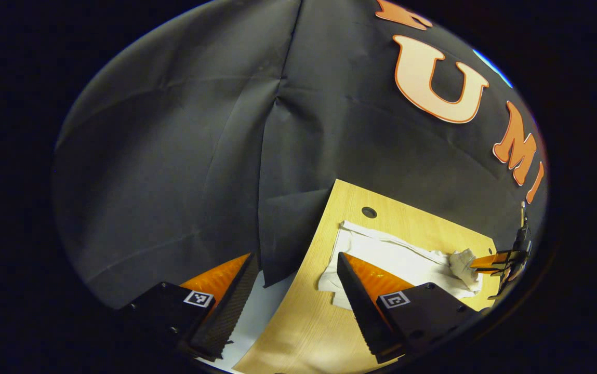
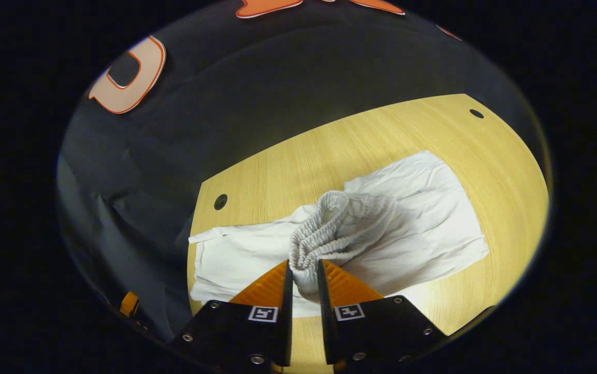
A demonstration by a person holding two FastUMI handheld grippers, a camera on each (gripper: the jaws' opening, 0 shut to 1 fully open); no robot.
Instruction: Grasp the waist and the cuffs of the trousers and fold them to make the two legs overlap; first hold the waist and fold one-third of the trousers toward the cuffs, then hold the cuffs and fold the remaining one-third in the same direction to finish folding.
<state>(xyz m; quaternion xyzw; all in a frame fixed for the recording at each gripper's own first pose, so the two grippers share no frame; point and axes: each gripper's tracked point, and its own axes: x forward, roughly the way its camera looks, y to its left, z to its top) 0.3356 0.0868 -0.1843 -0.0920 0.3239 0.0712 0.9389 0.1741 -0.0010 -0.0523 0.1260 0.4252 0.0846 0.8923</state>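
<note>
White trousers (image 2: 423, 218) lie flat across the wooden table (image 2: 329, 150). Their gathered elastic waist (image 2: 340, 223) is bunched up and lifted over the cloth, and my right gripper (image 2: 303, 270) is shut on its near edge. In the left gripper view the trousers (image 1: 397, 257) lie ahead on the right, past the inner finger. Farther off at the right edge, the right gripper (image 1: 501, 262) pinches the crumpled waist (image 1: 462, 264). My left gripper (image 1: 294, 259) is open and holds nothing. It hangs over the table's left edge, short of the cloth's near end.
The table (image 1: 298, 332) has round cable holes (image 1: 369, 212) (image 2: 220, 201) (image 2: 476, 113) near its corners. Black booth cloth (image 1: 199, 156) hangs close behind and beside the table. A pale floor strip (image 1: 262, 317) shows past the table edge. Bare wood lies beyond the trousers.
</note>
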